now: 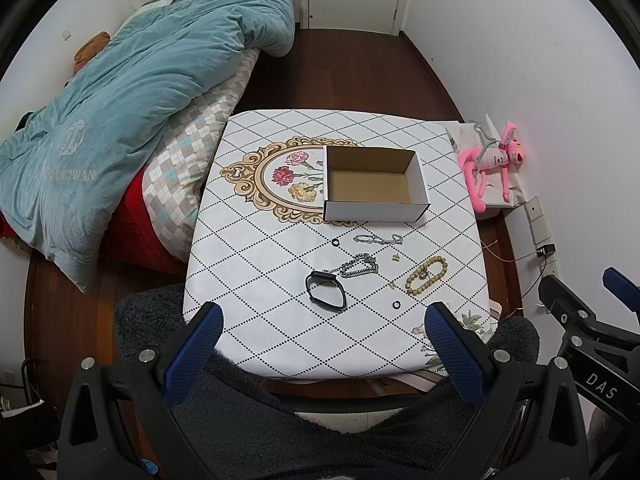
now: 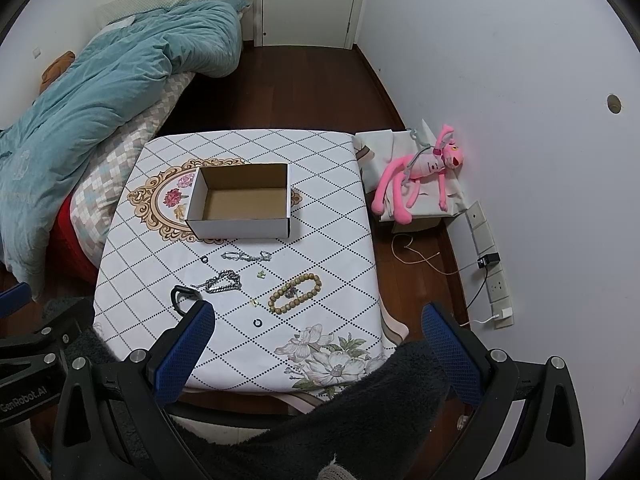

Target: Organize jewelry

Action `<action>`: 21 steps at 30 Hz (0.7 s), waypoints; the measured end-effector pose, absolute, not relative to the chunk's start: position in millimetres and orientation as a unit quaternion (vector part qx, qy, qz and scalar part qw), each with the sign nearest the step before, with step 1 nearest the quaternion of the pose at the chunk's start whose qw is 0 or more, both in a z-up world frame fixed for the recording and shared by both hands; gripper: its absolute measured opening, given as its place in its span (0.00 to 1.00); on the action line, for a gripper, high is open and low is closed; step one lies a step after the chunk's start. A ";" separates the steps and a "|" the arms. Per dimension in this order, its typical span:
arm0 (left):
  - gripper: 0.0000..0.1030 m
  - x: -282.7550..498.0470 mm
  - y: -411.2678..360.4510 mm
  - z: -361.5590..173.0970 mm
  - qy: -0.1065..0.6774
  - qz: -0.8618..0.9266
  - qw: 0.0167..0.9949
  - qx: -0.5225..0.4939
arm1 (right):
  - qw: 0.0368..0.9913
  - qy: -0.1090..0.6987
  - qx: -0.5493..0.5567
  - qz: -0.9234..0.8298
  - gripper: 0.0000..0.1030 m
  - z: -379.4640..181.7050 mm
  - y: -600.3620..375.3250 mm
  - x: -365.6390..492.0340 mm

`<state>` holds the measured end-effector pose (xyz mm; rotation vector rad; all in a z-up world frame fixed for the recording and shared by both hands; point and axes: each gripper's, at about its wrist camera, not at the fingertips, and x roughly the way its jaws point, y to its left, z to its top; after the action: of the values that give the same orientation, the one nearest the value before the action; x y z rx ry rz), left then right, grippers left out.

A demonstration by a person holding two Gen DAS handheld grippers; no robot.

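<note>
An empty open cardboard box (image 1: 374, 184) (image 2: 242, 204) stands on the patterned table (image 1: 280, 320) (image 2: 340, 240). In front of it lie a thin silver chain (image 1: 378, 239) (image 2: 246, 256), a thick silver chain (image 1: 360, 266) (image 2: 222, 281), a black wristband (image 1: 326, 290) (image 2: 180, 296), a wooden bead bracelet (image 1: 426, 276) (image 2: 295, 294), two small black rings (image 1: 335, 243) (image 1: 396, 304) (image 2: 257, 323) and small gold pieces (image 1: 395, 257). My left gripper (image 1: 326, 316) and right gripper (image 2: 318, 316) are both open and empty, above the table's near edge.
A bed with a teal duvet (image 1: 120, 100) (image 2: 100, 92) lies left of the table. A pink plush toy (image 1: 492, 160) (image 2: 416, 176) lies on a box at the right wall, by wall sockets and cables (image 2: 488, 264). A dark fleece sleeve (image 1: 280, 420) covers the foreground.
</note>
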<state>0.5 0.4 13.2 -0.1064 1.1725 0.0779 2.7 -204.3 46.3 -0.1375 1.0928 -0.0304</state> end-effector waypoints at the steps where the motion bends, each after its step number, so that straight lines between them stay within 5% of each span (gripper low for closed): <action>1: 1.00 0.2 -0.2 13.4 0.553 0.037 0.831 -0.051 | 0.852 0.519 -0.065 -0.014 1.00 46.4 -204.4 2.4; 21: 1.00 11.4 -3.6 -5.8 0.545 0.063 0.836 -0.033 | 0.853 0.518 -0.058 -0.022 1.00 41.5 -209.6 15.5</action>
<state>11.4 -3.6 -5.8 -0.0708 1.1532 0.1342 15.5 -209.6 41.5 -0.1228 1.0898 -0.0465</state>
